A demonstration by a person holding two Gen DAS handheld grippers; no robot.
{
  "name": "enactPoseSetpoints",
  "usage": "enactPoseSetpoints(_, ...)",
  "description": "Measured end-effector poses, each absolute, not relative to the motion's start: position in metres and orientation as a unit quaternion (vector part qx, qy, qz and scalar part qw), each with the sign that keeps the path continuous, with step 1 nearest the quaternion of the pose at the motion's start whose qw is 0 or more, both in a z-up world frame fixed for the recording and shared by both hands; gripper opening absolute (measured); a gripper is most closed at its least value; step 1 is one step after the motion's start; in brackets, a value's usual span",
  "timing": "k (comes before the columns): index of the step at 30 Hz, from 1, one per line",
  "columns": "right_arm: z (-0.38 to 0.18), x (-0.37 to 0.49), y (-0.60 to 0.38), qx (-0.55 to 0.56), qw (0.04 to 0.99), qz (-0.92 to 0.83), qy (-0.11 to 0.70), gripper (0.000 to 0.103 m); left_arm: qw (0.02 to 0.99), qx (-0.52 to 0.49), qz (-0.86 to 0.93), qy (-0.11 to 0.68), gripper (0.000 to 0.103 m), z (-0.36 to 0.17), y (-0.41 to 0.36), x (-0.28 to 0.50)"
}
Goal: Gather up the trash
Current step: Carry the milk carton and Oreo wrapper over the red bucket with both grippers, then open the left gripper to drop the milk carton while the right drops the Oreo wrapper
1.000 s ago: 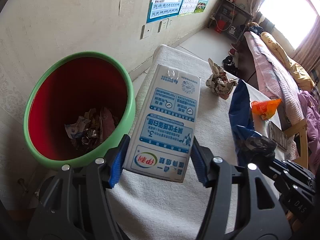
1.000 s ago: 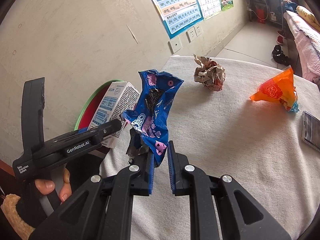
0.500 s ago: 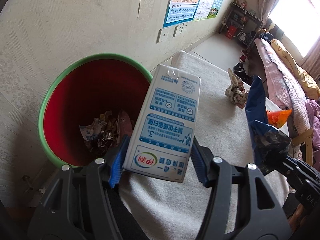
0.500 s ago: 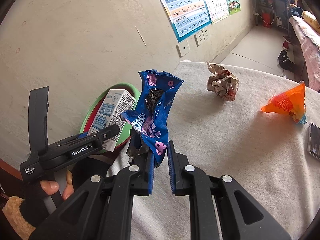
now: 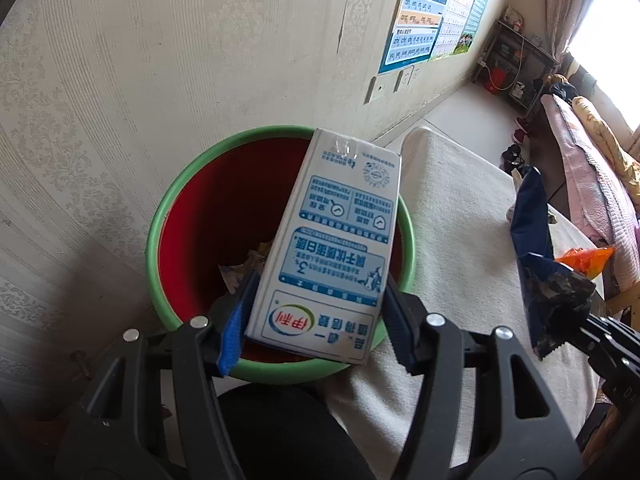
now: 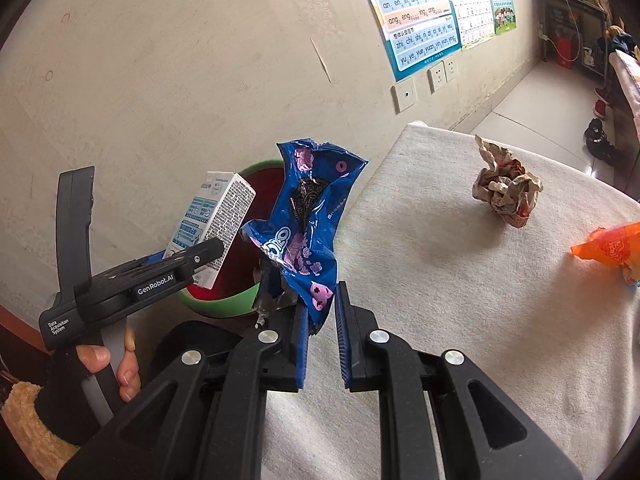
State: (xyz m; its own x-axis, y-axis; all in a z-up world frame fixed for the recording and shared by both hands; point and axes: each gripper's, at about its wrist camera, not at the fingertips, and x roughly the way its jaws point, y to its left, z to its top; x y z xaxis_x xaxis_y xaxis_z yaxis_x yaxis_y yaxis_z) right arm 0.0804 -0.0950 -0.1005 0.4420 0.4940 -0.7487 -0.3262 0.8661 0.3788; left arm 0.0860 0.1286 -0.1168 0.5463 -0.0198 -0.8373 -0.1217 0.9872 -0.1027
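My left gripper is shut on a white and blue milk carton, which hangs over the green-rimmed red bin by the wall. Crumpled trash lies in the bin's bottom. In the right wrist view the same carton sticks up from the left gripper in front of the bin. My right gripper is shut on a crumpled blue cookie wrapper, held at the table's left edge beside the bin. A crumpled paper ball and an orange wrapper lie on the table.
The table wears a white cloth and runs right from the bin. A wall with posters and sockets stands close behind the bin. A bed lies beyond the table. A person's hand grips the left tool's handle.
Both grippers have moved left toward the bin. The carton, earlier over the table edge, now hangs over the bin's opening. The wrapper has come closer to the bin.
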Motion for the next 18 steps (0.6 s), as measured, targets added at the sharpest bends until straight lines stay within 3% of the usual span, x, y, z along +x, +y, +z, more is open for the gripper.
enactPoseSetpoints(13, -0.095, 0.110, -0.032, 0.063, 0.827, 0.296, 0.473, 0.017, 0.873, -0.089, 0.075, 0.473, 0.057, -0.119, 0.170, 0.086)
enactPoseSetpoints(15, -0.091, 0.112, -0.026, 0.063, 0.828, 0.303, 0.468, 0.044, 0.872, -0.091, 0.087, 0.473, 0.069, -0.119, 0.177, 0.086)
enactPoseSetpoints(17, -0.089, 0.111, -0.032, 0.061, 0.836, 0.297, 0.458, 0.055, 0.873, -0.095, 0.094, 0.469, 0.074, -0.119, 0.180, 0.084)
enactPoseSetpoints(18, -0.088, 0.113, -0.039, 0.060, 0.840, 0.287, 0.456, 0.056, 0.873, -0.096, 0.096, 0.468, 0.075, -0.119, 0.180, 0.083)
